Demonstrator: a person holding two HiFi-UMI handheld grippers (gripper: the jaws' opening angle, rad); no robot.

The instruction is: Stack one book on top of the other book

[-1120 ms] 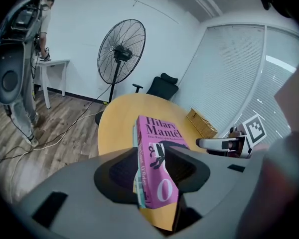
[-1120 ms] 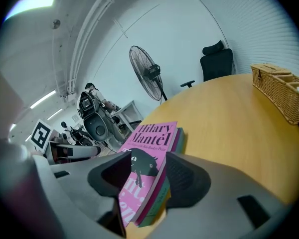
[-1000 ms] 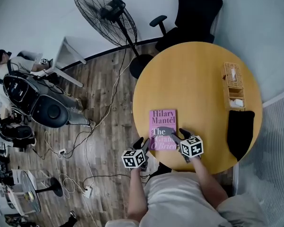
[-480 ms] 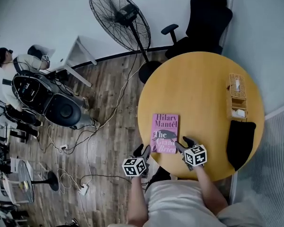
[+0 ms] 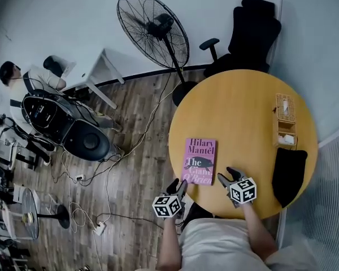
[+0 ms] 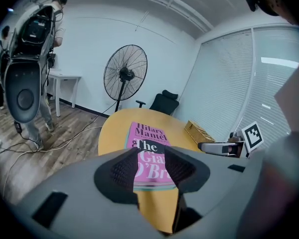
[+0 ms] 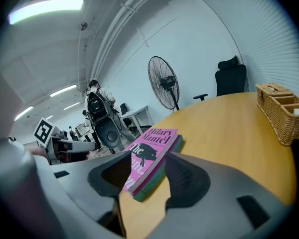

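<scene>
The pink book (image 5: 199, 161) lies a little right of the middle of the head view. Its cover says "Hilary Mantel" at the top, then "The Giant, O'Brien" below. In the left gripper view, only "The", "Gia" and "O'Br" of the book (image 6: 149, 138) title show.

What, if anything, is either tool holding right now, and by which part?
Nothing is held: the left tool and the right tool both stand open and empty, clear of the pink book lying on the green book.
</scene>
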